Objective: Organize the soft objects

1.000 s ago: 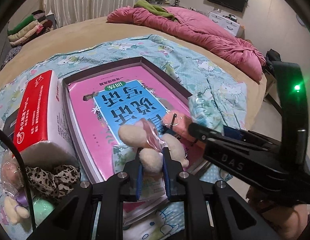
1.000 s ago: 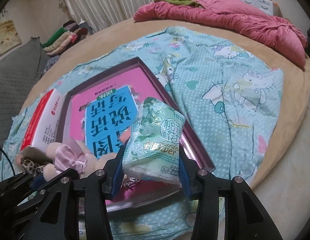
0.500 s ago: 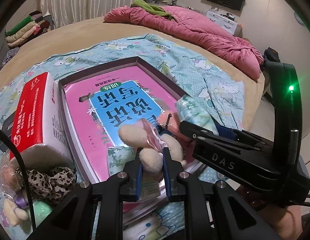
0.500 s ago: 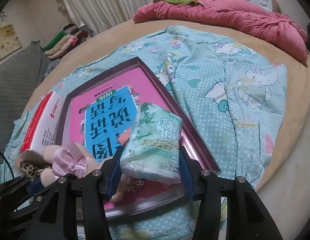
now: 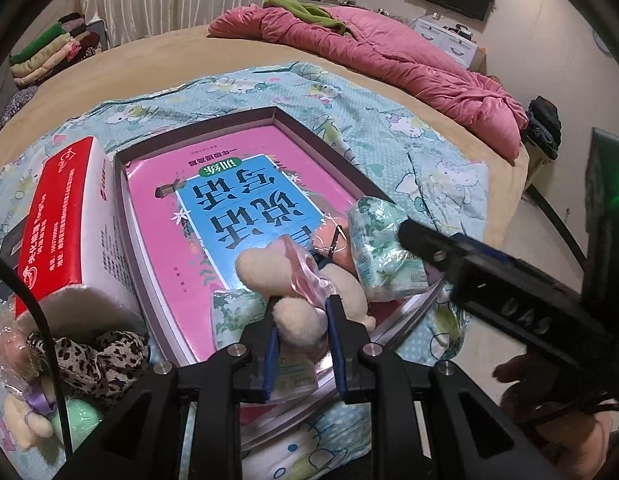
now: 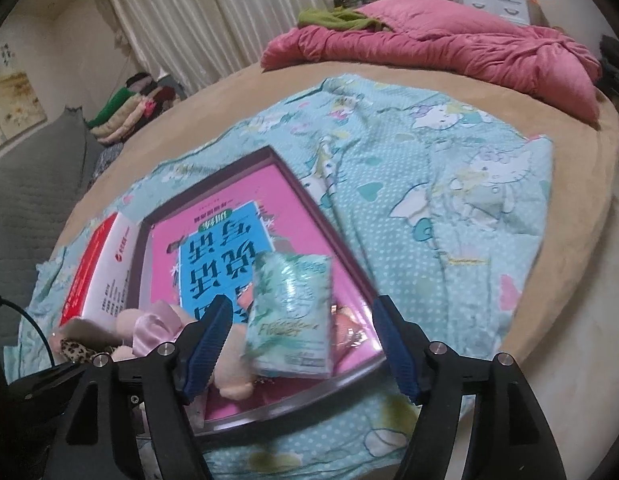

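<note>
A cream plush toy [image 5: 297, 316] with a pink bow lies at the near end of a dark purple tray [image 5: 325, 140] that holds a pink and blue book [image 5: 237, 184]. My left gripper [image 5: 302, 320] is shut on one of its limbs; the jaws are opening, and the pads still touch the plush. A green floral tissue pack [image 6: 293, 316] lies tilted in the tray's near right corner [image 6: 361, 276]. My right gripper [image 6: 302, 304] is opening wide around it without touching it. The tissue pack [image 5: 383, 252] shows in the left wrist view beside the plush.
A red and white tissue box [image 5: 65, 208] stands left of the tray. Near it lie a leopard scrunchie [image 5: 93, 356], a bagged small plush [image 5: 21, 360] and a green ball [image 5: 79, 420]. A second tissue pack [image 5: 237, 320] lies under the plush. A pink quilt [image 5: 369, 48] is at the back.
The right gripper's jaws spread and let go of the tissue pack, which now rests in the tray while the gripper draws back a little. The left gripper stays on the plush.
</note>
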Demonstrator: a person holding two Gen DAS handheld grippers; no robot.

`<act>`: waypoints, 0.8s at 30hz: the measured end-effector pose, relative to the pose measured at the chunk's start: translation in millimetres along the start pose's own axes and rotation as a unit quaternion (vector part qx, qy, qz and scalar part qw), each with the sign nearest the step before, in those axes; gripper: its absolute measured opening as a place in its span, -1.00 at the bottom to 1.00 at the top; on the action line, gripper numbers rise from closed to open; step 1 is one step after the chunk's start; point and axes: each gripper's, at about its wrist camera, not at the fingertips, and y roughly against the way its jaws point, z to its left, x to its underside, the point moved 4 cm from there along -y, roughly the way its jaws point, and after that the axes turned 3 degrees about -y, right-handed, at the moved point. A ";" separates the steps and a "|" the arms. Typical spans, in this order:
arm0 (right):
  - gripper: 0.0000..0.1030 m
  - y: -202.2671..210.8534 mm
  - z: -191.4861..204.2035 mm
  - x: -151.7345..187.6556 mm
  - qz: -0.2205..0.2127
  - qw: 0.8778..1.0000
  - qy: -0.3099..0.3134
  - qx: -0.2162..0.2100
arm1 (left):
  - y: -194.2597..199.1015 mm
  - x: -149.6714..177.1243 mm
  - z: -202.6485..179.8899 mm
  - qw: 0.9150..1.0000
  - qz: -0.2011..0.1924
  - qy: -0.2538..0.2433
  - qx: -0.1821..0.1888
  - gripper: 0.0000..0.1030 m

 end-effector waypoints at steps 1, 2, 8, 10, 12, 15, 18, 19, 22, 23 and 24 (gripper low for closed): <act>0.44 2.6 -2.6 -0.9 -0.003 1.000 -0.005 -0.001 | -0.1 0.2 -0.1 1.000 0.002 -0.001 -0.001 -0.53; 0.44 4.9 -4.9 -1.9 -0.006 1.000 -0.009 0.000 | -0.2 0.6 0.1 1.000 0.003 0.000 0.000 -0.52; 0.45 11.8 -7.9 -5.4 -0.014 1.000 -0.011 0.003 | -1.8 1.5 4.3 1.000 0.011 0.009 -0.006 -0.37; 0.45 13.0 -7.8 -5.4 -0.014 1.000 -0.009 0.004 | -1.7 2.1 6.2 1.000 0.013 0.010 -0.009 -0.24; 0.45 13.3 -7.2 -6.2 -0.015 1.000 -0.008 0.004 | -1.1 2.4 7.4 1.000 0.014 0.011 -0.012 -0.19; 0.46 13.3 -7.2 -6.2 -0.015 1.000 -0.009 0.004 | -0.4 3.0 10.2 1.000 0.015 0.015 -0.014 -0.09; 0.46 14.2 -7.2 -6.0 -0.015 1.000 -0.008 0.004 | 1.5 3.7 11.4 1.000 0.016 0.016 -0.018 -0.05; 0.46 14.8 -7.0 -6.5 -0.016 1.000 -0.008 0.005 | 3.3 3.8 11.6 1.000 0.015 0.015 -0.020 0.02; 0.46 16.1 -6.4 -7.5 -0.017 1.000 -0.007 0.006 | 10.2 3.3 12.5 1.000 0.007 0.016 -0.023 0.13; 0.46 16.9 -5.9 -7.8 -0.017 1.000 -0.006 0.005 | 13.0 3.1 13.1 1.000 0.004 0.016 -0.024 0.15; 0.46 18.1 -5.3 -8.2 -0.017 1.000 -0.006 0.005 | 15.7 2.7 13.5 1.000 0.001 0.017 -0.024 0.18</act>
